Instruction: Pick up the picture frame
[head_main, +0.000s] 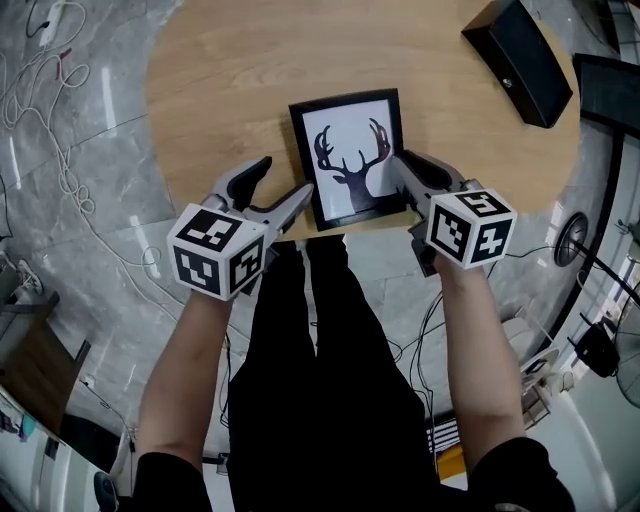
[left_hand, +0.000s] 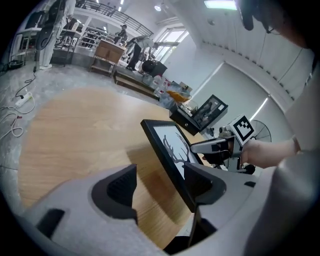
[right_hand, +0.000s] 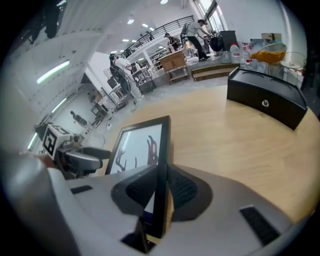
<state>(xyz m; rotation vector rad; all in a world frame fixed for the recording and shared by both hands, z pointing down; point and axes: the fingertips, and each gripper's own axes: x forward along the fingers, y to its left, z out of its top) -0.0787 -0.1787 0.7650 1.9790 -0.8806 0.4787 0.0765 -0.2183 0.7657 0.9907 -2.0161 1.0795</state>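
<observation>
Right tongs clamp frame edge, left tongs gape wide; grip firm, lift level off table.

Black short sleeves, long black trousers

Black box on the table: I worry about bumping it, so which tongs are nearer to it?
Right. The right tongs grip the picture frame's right edge, on the black box's side; the left tongs, open, sit at the frame's left edge, farther away.
</observation>
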